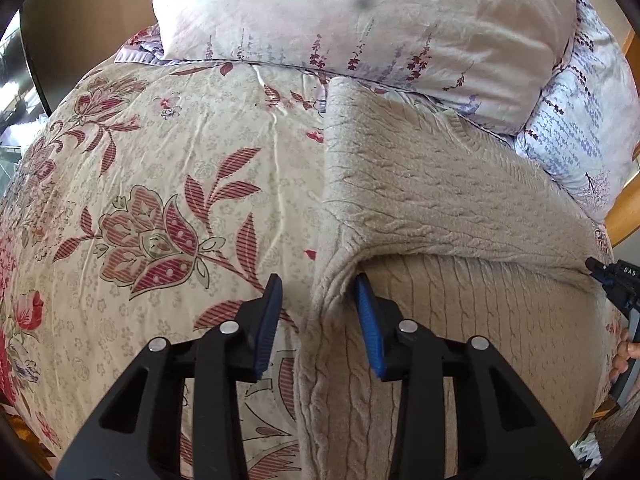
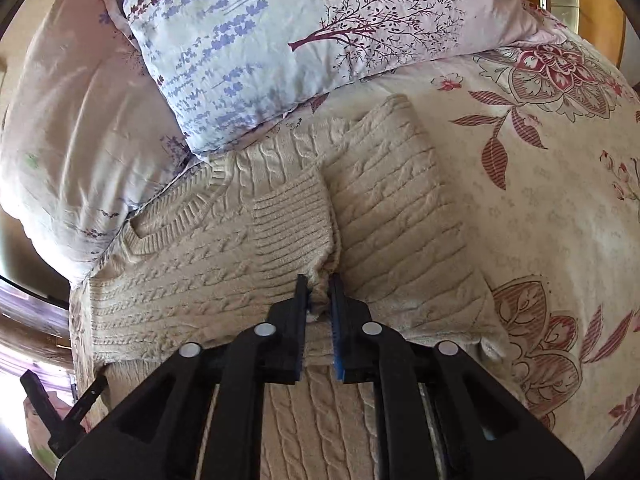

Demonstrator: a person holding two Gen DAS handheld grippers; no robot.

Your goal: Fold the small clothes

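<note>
While the right gripper [image 2: 319, 286] pinches the sweater [image 2: 224, 264] cuff between its jaws, the left gripper [image 1: 318, 286] stands apart — sweater edge between, unpressed.

the sweater [image 2: 208, 264] runs off the bottom edge in both views, so its hem is out of sight. the folded sleeve cuff [image 2: 292, 232] covers part of its front, and the right tool [image 2: 319, 285] hides the cuff's corner. in the left wrist view the right tool [image 1: 616, 280] is cut off at the right edge. the pale pillow [image 1: 360, 24] carries a blurred dark smudge.
</note>
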